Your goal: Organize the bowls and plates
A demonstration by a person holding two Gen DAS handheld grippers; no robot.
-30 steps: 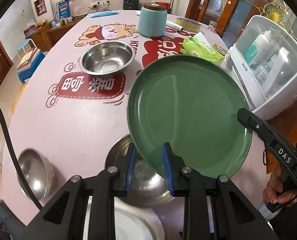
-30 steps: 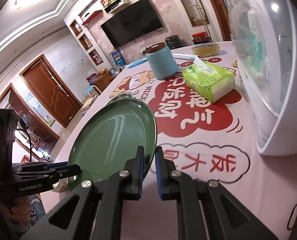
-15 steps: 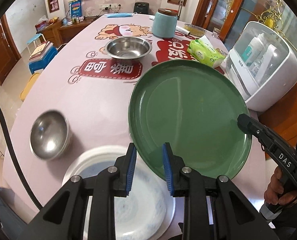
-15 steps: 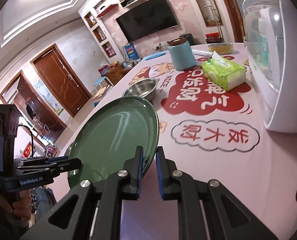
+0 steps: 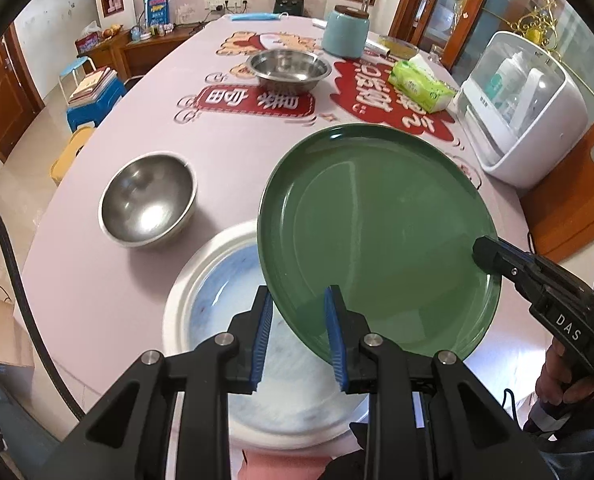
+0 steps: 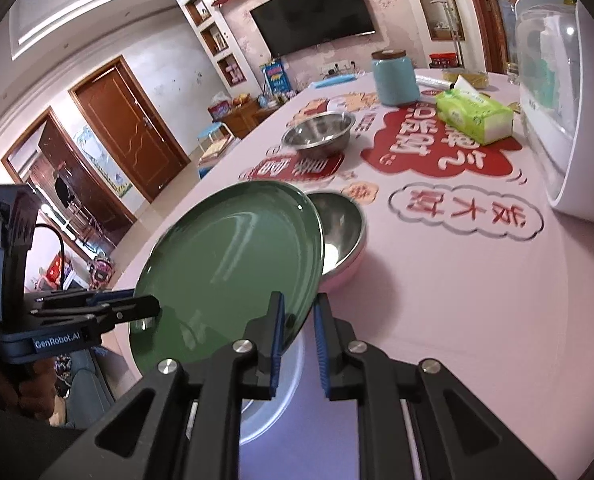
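Observation:
A large green plate (image 5: 377, 232) hangs tilted above the pink table. My left gripper (image 5: 297, 300) is shut on its near rim. My right gripper (image 6: 299, 304) is shut on the opposite rim and shows in the left wrist view as a black finger (image 5: 483, 250) on the plate's right edge. Under the green plate (image 6: 233, 260) lies a white plate with a blue centre (image 5: 217, 292), near the table's front edge. A steel bowl (image 5: 149, 200) stands to its left, and a wider steel bowl (image 5: 289, 66) stands farther back.
A teal jar (image 5: 345, 32), a green tissue pack (image 5: 421, 84) and a white domed cabinet (image 5: 525, 108) stand at the far right of the table (image 5: 137, 300). Stools and the floor lie beyond the left edge.
Both grippers carried the green plate back toward the table's near edge. The white plate came into view beneath it, and both steel bowls now lie farther ahead.

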